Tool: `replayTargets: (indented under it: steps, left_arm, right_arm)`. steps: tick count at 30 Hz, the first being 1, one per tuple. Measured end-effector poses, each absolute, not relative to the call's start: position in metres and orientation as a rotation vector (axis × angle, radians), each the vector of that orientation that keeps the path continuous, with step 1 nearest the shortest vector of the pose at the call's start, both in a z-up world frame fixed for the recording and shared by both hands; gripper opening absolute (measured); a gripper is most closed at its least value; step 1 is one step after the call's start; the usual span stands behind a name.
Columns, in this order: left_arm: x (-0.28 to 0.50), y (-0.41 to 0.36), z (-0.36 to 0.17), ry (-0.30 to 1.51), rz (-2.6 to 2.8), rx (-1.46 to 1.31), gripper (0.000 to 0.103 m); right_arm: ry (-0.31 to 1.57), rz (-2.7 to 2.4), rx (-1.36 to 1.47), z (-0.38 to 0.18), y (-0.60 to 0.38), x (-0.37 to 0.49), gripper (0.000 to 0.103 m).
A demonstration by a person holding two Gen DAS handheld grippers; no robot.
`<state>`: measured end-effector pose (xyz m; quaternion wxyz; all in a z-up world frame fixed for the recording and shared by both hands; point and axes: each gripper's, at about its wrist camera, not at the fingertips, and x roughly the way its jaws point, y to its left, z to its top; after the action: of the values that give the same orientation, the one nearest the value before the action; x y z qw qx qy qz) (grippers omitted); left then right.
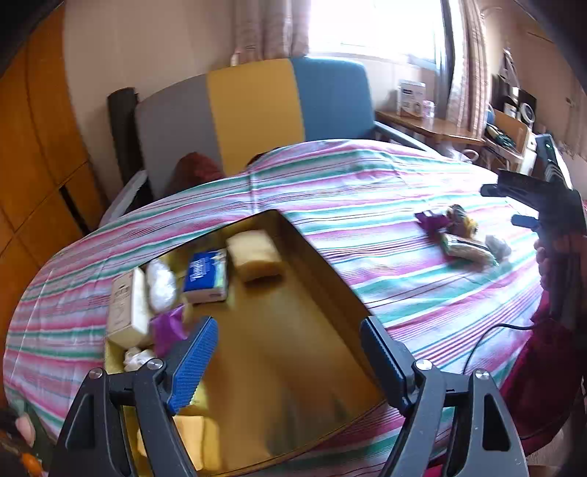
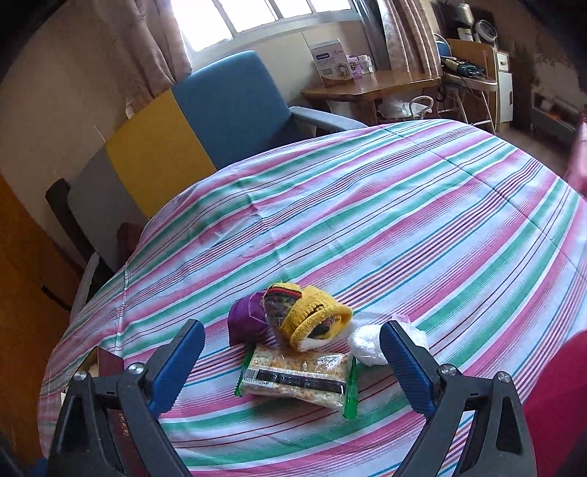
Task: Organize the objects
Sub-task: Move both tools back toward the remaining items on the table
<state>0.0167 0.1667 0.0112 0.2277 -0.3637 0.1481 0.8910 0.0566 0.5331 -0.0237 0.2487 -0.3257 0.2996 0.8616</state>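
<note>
Left gripper point(image 1: 290, 332) spread, empty, over the gold tray point(image 1: 293, 330) near the striped bedspread's point(image 2: 367, 220) edge; right gripper point(image 2: 293, 341) spread above the snack packet point(image 2: 293, 378), open cloth beyond.

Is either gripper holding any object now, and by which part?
Nothing is held. The left gripper stands open above the gold metal tray; the right gripper stands open.

Bright light comes in the window point(image 2: 264, 14) with curtains point(image 2: 146, 44). A grey, yellow and blue chair point(image 2: 205, 121) stands behind the striped bed point(image 2: 403, 205).
</note>
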Motion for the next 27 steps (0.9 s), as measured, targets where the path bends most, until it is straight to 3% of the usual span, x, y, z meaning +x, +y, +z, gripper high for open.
replayTargets:
  steps: [17, 27]
  left_arm:
    - [0.018, 0.245, 0.005, 0.508, 2.284, -0.994, 0.081]
    - [-0.007, 0.297, -0.011, 0.443, 2.142, -1.124, 0.081]
  right_arm:
    - [0.94, 2.323, -0.842, -0.026, 0.545, 0.065, 0.099]
    - [1.093, 2.232, -0.689, -0.026, 0.567, 0.091, 0.1]
